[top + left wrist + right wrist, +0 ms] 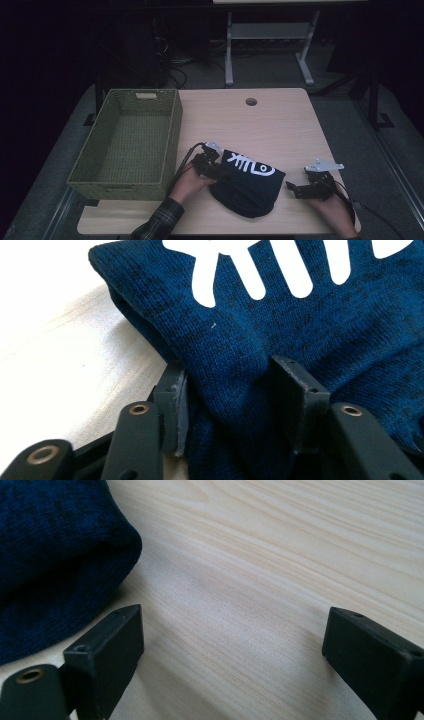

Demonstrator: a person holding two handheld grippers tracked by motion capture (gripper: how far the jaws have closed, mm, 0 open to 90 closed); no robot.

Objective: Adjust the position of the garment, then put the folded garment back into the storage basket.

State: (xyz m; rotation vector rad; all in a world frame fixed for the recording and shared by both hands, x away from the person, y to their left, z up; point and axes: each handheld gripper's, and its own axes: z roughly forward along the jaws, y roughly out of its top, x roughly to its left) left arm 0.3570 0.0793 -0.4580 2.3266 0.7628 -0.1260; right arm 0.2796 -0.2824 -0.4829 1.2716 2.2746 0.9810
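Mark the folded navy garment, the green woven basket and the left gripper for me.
folded navy garment (247, 192), high view, on its dark lower fold.
green woven basket (172, 145), high view, on its right wall.
left gripper (232, 400), left gripper view, midway between its fingertips, over pinched fabric.

We seem to be in a dim lab: beyond our grippers, tangled black floor cables (176, 70) and a white metal desk frame (267, 37).

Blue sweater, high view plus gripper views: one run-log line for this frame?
blue sweater: folded on table | left gripper: shut on sweater edge | right gripper: open, beside sweater, apart | basket: empty, left
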